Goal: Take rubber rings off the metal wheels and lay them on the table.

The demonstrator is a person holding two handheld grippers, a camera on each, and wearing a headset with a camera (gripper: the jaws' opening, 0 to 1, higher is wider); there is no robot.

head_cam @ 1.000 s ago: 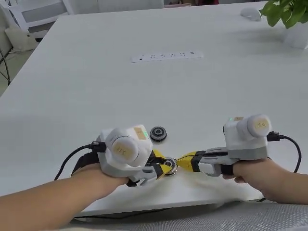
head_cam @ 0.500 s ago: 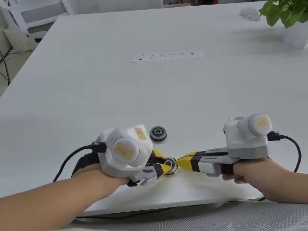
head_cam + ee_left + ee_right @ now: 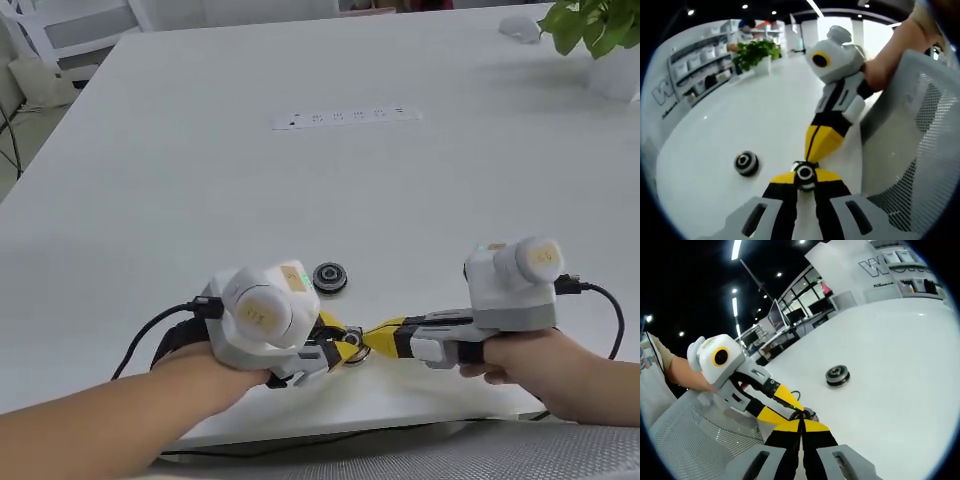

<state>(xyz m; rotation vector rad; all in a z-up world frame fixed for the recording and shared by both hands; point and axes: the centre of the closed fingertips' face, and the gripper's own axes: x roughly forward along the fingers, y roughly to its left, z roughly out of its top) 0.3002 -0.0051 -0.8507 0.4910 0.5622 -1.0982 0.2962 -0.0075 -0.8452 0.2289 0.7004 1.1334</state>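
Head view: no loose ring lies on the smooth white counter (image 3: 200, 170), so we judge 2 rings remain.

Left gripper view: our left hand-held gripper (image 3: 805, 176) clamps 1 round metal wheel (image 3: 805, 172). The second wheel (image 3: 746, 163) lies near, its black rubber ring (image 3: 753, 169) on.

Right gripper view: our right hand-held gripper (image 3: 801, 420) is closed at the clamped wheel's rim; we cannot tell its hold.

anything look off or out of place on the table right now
Nothing stands out. The left gripper holds one wheel near the front edge of the table, with the right gripper, tips closed, at it; the second wheel lies flat behind, and the power strip sits straight farther back.
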